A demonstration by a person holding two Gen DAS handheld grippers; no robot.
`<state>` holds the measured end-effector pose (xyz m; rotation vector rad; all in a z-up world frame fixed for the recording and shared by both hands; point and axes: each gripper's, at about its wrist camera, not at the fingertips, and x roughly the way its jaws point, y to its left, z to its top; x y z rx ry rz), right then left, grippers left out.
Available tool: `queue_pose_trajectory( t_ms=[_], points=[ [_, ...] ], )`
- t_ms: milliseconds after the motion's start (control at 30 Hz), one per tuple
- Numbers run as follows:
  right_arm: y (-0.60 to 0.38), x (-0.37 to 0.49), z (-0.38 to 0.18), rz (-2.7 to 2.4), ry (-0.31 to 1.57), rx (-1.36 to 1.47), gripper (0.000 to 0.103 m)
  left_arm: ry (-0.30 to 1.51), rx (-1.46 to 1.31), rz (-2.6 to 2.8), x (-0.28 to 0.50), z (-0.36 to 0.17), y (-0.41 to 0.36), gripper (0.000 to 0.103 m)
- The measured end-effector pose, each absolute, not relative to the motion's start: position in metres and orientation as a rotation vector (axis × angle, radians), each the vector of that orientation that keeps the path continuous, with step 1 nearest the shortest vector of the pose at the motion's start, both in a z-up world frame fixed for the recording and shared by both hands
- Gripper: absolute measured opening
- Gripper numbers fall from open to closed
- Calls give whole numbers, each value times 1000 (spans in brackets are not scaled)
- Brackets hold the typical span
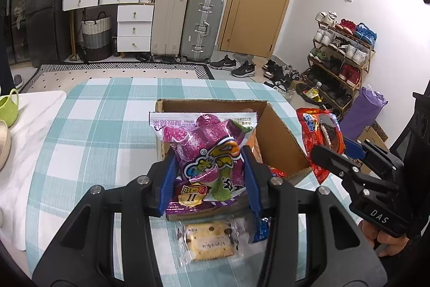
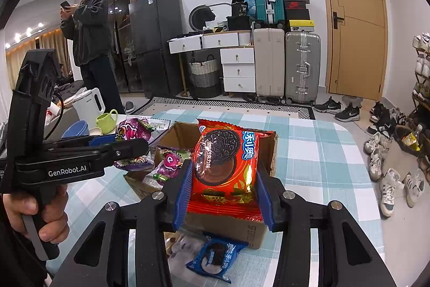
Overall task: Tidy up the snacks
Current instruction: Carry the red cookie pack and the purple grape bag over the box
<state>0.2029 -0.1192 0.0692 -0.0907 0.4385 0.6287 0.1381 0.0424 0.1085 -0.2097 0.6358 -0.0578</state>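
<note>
cardboard box (image 2: 268, 152): purple candy packet (image 2: 169, 162) inside | left tongs (image 1: 211, 179): purple snack bag (image 1: 207, 152)

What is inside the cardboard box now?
Inside the cardboard box, the right view shows a purple snack packet. The red Oreo packet, held above by the right gripper, covers the rest of the inside.

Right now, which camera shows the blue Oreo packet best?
The right wrist view: the blue Oreo packet lies whole on the tablecloth before the cardboard box. The left wrist view shows only its corner behind a finger.
</note>
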Motion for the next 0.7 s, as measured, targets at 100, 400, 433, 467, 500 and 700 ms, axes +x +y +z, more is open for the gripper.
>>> queue_pose_trajectory(
  t_ms=[100, 400, 433, 467, 500, 700],
  points=[
    [-117, 208, 69, 623, 441, -87, 44, 639, -201, -55, 151, 111, 36, 42],
    [-112, 230, 62, 611, 455, -73, 44, 647, -182, -53, 172, 111, 30, 42],
    [-111, 233, 62, 610, 456, -76, 44, 648, -180, -52, 176, 111, 27, 42],
    [-109, 234, 60, 606, 457, -83, 44, 649, -179, -50, 180, 110, 27, 42],
    [-109, 236, 58, 603, 457, -88, 44, 650, -177, -49, 182, 109, 27, 42],
    [-103, 244, 52, 609, 469, -94, 44, 663, -175, -46, 201, 104, 28, 42]
  ],
)
